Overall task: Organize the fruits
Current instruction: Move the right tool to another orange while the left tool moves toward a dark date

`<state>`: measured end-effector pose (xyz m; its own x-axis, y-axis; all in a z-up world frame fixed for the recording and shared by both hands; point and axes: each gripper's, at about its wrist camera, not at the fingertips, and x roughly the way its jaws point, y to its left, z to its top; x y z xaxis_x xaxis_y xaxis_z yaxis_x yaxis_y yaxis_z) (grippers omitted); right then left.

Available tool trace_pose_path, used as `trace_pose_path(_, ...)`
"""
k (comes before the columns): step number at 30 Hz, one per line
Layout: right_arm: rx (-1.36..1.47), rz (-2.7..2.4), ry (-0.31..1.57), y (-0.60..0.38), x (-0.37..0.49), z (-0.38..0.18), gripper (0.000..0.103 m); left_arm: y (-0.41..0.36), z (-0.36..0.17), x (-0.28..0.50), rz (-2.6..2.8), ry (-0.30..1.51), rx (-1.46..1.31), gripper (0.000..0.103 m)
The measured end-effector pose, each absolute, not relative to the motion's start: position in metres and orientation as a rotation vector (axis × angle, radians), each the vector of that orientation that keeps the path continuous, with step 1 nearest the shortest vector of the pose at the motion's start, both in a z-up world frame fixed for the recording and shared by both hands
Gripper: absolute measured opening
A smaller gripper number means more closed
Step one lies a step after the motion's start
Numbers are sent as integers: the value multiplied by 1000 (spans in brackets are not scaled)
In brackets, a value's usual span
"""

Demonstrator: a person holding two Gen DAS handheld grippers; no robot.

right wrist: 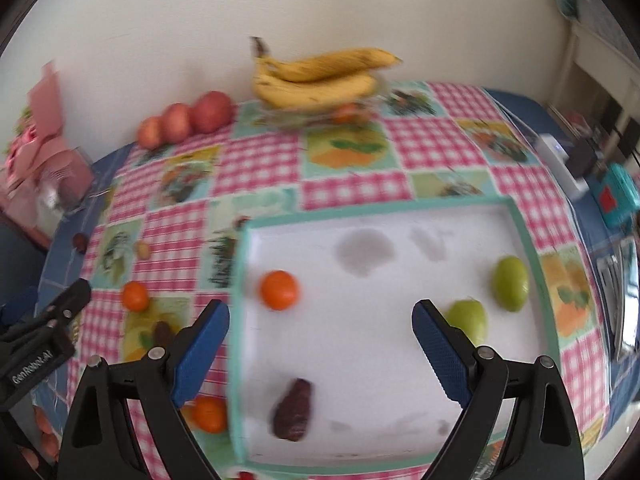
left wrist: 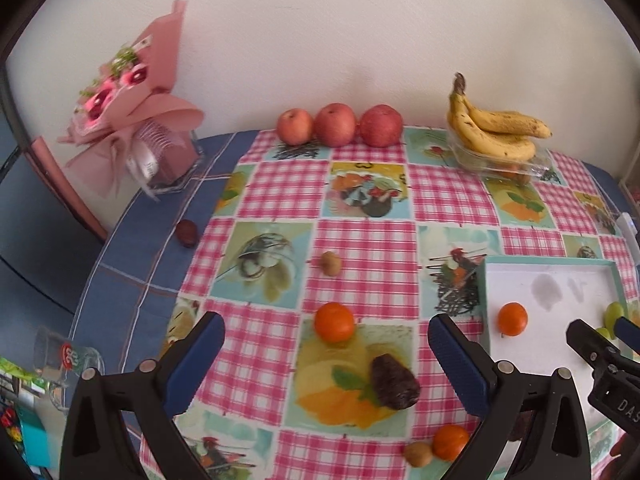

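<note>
Fruits: orange (left wrist: 334, 321) sat loose on cloth | tray (right wrist: 532, 248) held sorted ones | left gripper (left wrist: 326, 354) wide, framing orange, likely for pickup | right gripper (right wrist: 320, 344) wide, empty over tray

I hold my left tool (left wrist: 326, 354) and right tool (right wrist: 320, 344) side by side, both spread wide, empty.

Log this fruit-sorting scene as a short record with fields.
surface: table with checked, fruit-print cloth
tray: white tray with teal rim, on the cloth
in tray: one orange, two green fruits, one dark fruit
on cloth: orange, dark fruit, small brown fruit
by the wall: three apples, bananas on a clear container
left claw: open, empty
right claw: open, empty, over the tray
</note>
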<state>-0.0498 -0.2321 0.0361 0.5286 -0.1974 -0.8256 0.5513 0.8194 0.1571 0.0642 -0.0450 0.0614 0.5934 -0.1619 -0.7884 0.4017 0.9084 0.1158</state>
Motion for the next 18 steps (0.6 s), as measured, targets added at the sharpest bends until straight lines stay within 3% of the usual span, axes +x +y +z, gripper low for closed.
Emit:
trace_pose_path(11,355,-339,929,-180,-24,38,92,13,63,73,-226,901,147,103)
trace_pose_path(15,357,-314,948,-169,-28,32,70,22,61,71,-225,921,128,103)
trace_pose_path(18,363,-282,978,-158,-30,22,67,21,54,72,-231,954,145,103)
